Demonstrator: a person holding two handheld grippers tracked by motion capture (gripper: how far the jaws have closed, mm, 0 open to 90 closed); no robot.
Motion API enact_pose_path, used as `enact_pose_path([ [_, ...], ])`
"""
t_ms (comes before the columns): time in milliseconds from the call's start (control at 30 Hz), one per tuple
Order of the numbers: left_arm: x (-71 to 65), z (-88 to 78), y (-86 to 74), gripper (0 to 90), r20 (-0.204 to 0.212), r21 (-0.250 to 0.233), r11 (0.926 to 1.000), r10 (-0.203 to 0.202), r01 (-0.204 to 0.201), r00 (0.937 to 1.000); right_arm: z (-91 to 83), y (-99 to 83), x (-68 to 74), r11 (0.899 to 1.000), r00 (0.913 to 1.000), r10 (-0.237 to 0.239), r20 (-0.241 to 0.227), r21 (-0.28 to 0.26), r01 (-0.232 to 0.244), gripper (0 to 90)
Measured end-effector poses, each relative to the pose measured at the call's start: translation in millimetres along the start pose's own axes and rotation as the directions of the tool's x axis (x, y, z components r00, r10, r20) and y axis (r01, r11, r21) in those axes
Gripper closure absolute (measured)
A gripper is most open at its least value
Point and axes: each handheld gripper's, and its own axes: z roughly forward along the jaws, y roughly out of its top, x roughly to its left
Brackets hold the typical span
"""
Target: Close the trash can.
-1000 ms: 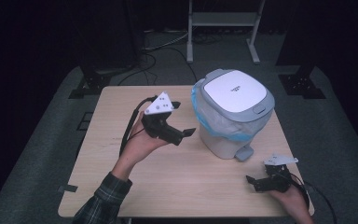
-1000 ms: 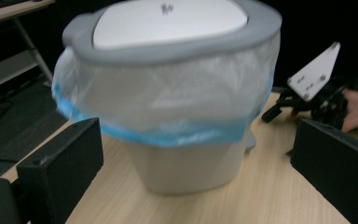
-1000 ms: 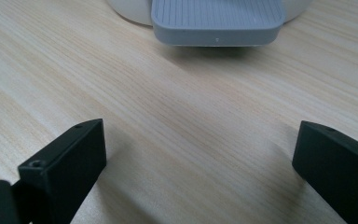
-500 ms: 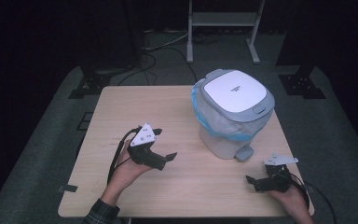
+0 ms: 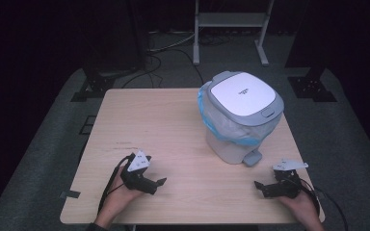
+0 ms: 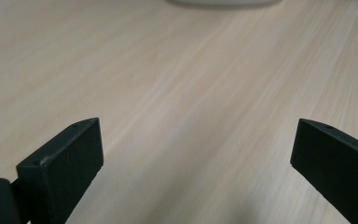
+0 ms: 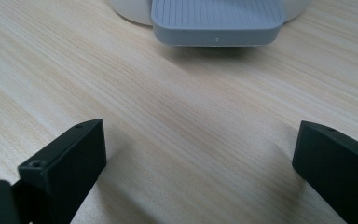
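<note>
Both grippers low at the near edge, pedal bin standing at far right.

At the near left we find the left gripper (image 5: 160, 183) held in a hand (image 5: 120, 197) just above the table (image 5: 173, 125), jaws spread wide with bare wood between them. At the near right the right gripper (image 5: 259, 186) sits likewise in the other hand (image 5: 301, 207), jaws wide apart and gripping nothing. Just beyond it we note the grey foot pedal (image 7: 216, 21) of the bin (image 5: 241, 120), near but not touching. The bin stands upright, lid (image 5: 243, 94) closed, a blue liner (image 5: 212, 122) showing under the rim.
</note>
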Motion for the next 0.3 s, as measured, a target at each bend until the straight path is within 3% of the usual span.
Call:
enact_pose_path([
  [100, -2.2, 3.7, -12.4, 1.5, -0.002, 0.042, 0.9991, 0.001, -0.001, 1.0000, 0.0, 0.0, 0.0, 1.000, 1.0000, 0.000, 0.000, 0.000, 0.000, 1.6],
  [300, -3.8, 8.0, -17.4, 0.0, -0.010, 0.079, 0.9968, 0.012, -0.012, 0.9999, 0.0, 0.0, 0.0, 1.000, 1.0000, 0.000, 0.000, 0.000, 0.000, 1.6],
])
